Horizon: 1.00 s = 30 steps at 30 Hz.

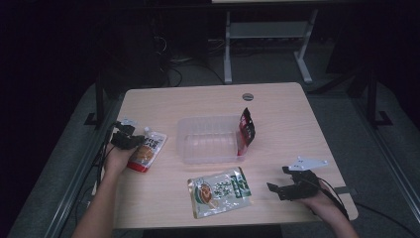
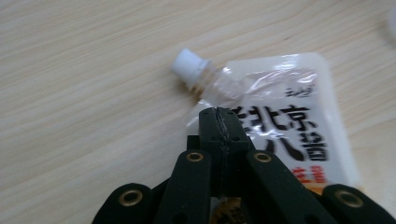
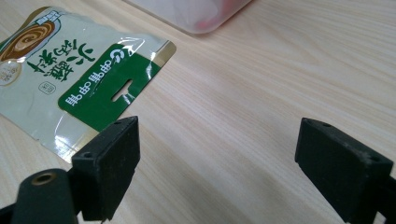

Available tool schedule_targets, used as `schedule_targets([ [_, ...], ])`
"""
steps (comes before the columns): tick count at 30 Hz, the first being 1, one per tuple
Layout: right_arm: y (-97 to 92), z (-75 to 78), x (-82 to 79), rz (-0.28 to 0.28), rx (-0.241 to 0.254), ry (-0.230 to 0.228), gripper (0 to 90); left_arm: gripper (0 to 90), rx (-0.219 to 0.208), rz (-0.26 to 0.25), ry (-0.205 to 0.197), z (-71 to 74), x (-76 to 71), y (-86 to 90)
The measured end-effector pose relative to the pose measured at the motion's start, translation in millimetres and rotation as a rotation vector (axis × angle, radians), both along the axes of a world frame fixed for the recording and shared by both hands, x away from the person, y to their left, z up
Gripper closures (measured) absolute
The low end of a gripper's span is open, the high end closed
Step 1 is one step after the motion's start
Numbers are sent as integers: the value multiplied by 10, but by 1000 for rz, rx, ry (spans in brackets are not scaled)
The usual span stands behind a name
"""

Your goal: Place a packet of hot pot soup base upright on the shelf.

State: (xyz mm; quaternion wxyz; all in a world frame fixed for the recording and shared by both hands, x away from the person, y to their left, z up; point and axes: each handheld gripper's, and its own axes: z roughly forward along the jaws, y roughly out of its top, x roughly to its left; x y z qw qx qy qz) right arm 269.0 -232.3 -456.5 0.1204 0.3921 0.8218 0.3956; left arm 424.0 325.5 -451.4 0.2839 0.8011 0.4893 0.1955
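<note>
the left gripper [image 1: 132, 141] sits at the left edge of the table [image 1: 277, 106], well to the left of the clear plastic tub [image 1: 208, 140] that stands near the table's middle. in the left gripper view its two black jaws are pressed flat together, with no gap between the pads, and they pinch the upper part of the white spouted pouch [image 2: 280, 126] just below its white screw cap [image 2: 187, 65]. the pouch's clear film wrinkles around the pinch. the pouch lies flat on the wood, its cap end pointing away from the tub in the high view, its orange-printed lower end [image 1: 140, 159] toward the person's left hand [image 1: 116, 159].

the right gripper [image 1: 282, 188] hovers low over the table, to the right of the tub and nearer the person. its jaws stand wide apart, with bare wood between the pads, and they touch nothing. in the right gripper view the green and white snack bag [image 3: 65, 70] lies flat just ahead of one jaw, its green header with the hang slot closest to that pad but apart from it. in the high view this bag [image 1: 219, 191] lies just in front of the tub, between the two hands.

a red and black packet [image 1: 246, 130] leans upright against the tub's right wall.
</note>
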Motion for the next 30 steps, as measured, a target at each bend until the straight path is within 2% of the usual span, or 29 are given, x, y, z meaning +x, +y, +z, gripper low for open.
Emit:
schedule_targets([
  [5,6,-6,-7,4,-1,0,136,898,-13,-25,23,-30,4,26],
  [10,12,0,-11,9,-6,-1,137,898,-75,-99,51,-49,-60,-8],
  [13,24,-2,-15,11,-9,3,137,899,-82,-147,80,-39,-118,-66],
  [15,29,-5,-17,16,-7,0,137,898,-82,-169,92,-33,-151,-97],
  [17,29,-3,-21,19,-12,-2,137,898,-62,-201,100,-18,-210,-145],
  [20,31,-4,-24,18,-14,-2,137,898,-83,-219,104,-27,-283,-170],
  [22,33,1,-27,17,-11,-2,137,898,-79,-242,117,-20,-339,-196],
  [24,37,6,-29,19,-12,-2,139,899,-53,-271,113,-9,-406,-220],
  [28,44,4,-29,26,-16,-6,139,898,-54,-288,106,-2,-485,-224],
  [30,46,2,-25,25,-18,-6,139,898,-60,-284,89,42,-510,-210],
])
